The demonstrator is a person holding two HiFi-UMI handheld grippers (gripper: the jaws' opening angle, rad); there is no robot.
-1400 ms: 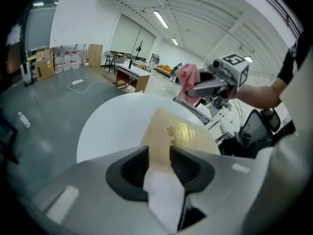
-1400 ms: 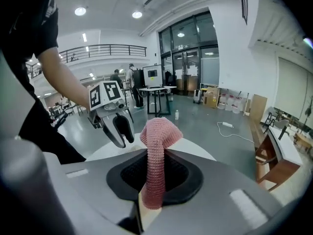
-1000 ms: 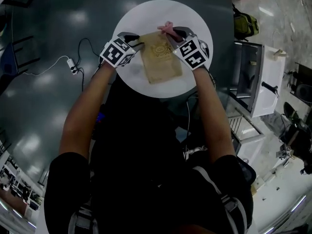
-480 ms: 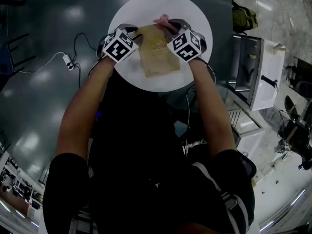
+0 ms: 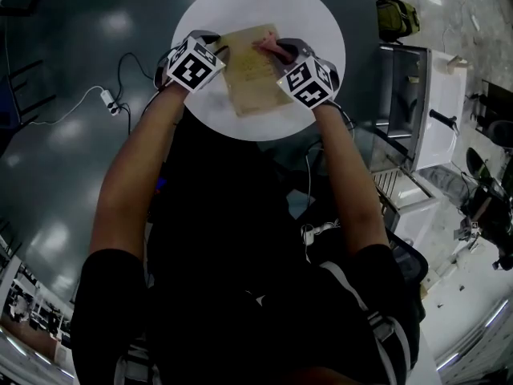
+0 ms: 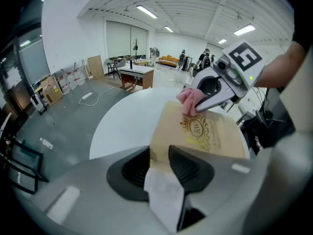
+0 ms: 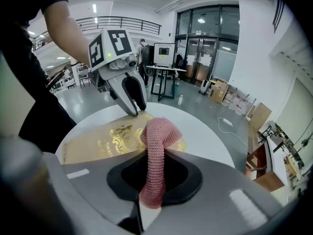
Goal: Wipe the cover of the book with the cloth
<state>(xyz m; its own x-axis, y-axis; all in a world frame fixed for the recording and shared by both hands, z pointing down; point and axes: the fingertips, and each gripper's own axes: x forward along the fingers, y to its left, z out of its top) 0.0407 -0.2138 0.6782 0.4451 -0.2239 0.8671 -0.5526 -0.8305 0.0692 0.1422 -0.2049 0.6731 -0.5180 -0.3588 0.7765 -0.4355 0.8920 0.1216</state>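
A thin, flat book [image 5: 250, 74] with a plain tan cover lies on the round white tabletop [image 5: 317, 18], close to the person's side and turned a little askew. The cover is matte and looks like cardboard. It carries a shiny gold crest with a crown, some gold letters inside it, and lines of small gold print beside it that are too small to read. The corners look sharp, and I see no stain on it.

The left gripper [image 6: 164, 158] holds the near edge of the book. Its two black fingers have just been closing a little, and now they press on that edge from both sides, with a wide gap between them because of the book. Whether this edge is lifted off the tabletop I cannot tell.

The right gripper [image 7: 155, 173] has its fingers closed on a pink knitted cloth [image 7: 157, 136]. The cloth stands up from the fingers as a narrow roll and bends over at the top. In the left gripper view the bent end touches the cover near its far edge, just above the crest. The two grippers face each other across the book, near to one another but not touching.

Around the tabletop is a dark grey floor [image 5: 64, 159], with a white cable [image 5: 80, 109] lying on it.
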